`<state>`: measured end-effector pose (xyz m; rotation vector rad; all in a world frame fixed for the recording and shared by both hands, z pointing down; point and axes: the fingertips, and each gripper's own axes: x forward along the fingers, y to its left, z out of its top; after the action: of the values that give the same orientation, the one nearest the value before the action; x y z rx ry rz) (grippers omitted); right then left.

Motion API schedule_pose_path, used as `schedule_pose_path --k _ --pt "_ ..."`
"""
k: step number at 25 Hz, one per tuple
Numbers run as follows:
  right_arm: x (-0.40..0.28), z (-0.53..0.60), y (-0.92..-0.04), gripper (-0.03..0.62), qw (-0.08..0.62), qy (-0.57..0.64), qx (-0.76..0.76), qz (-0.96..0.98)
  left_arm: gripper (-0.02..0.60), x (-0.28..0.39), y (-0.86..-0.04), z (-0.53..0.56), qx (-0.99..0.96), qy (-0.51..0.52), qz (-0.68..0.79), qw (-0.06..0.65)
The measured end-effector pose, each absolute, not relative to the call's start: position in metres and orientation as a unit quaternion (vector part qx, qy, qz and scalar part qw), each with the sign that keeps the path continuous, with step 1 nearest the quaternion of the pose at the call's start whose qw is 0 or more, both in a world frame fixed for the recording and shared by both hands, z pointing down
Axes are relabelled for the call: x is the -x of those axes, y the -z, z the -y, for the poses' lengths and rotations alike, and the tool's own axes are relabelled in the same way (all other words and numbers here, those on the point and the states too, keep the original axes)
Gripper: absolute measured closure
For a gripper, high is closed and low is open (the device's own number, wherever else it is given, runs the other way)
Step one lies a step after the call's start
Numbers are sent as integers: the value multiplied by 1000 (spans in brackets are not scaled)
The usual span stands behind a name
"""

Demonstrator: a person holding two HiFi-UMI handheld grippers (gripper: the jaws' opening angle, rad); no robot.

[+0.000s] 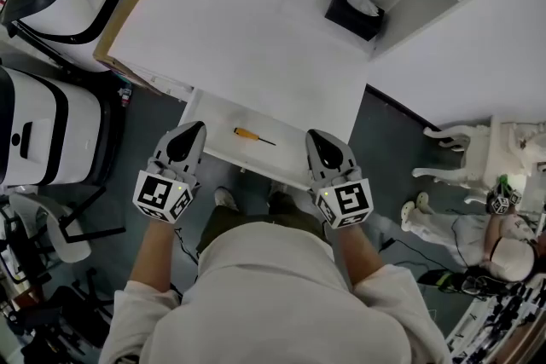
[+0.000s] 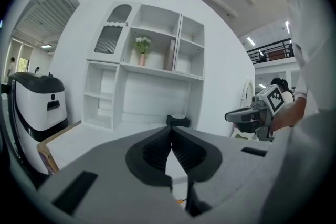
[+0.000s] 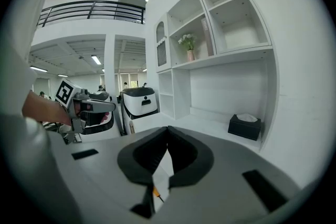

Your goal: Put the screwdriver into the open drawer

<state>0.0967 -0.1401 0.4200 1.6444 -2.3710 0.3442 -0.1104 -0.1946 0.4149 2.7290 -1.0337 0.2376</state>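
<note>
The screwdriver lies inside the open drawer at the centre of the frame, just below the table, so the task looks complete. The left claw and right claw flank the drawer, both closed and empty.

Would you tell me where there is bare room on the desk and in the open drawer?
The desk top is bare from its left edge across to the tissue box in the back right corner. In the drawer, the patches either side of the screwdriver are free; the middle is taken.
</note>
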Motion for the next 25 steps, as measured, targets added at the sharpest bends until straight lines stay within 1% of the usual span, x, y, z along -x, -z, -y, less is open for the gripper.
schedule_pose_path --k 10,25 --pt "-83 141 -419 589 118 -116 -549 819 578 131 -396 183 -917 -42 380 111" --pt "-76 139 -416 591 120 -110 -539 826 578 135 -393 183 -916 -38 384 106"
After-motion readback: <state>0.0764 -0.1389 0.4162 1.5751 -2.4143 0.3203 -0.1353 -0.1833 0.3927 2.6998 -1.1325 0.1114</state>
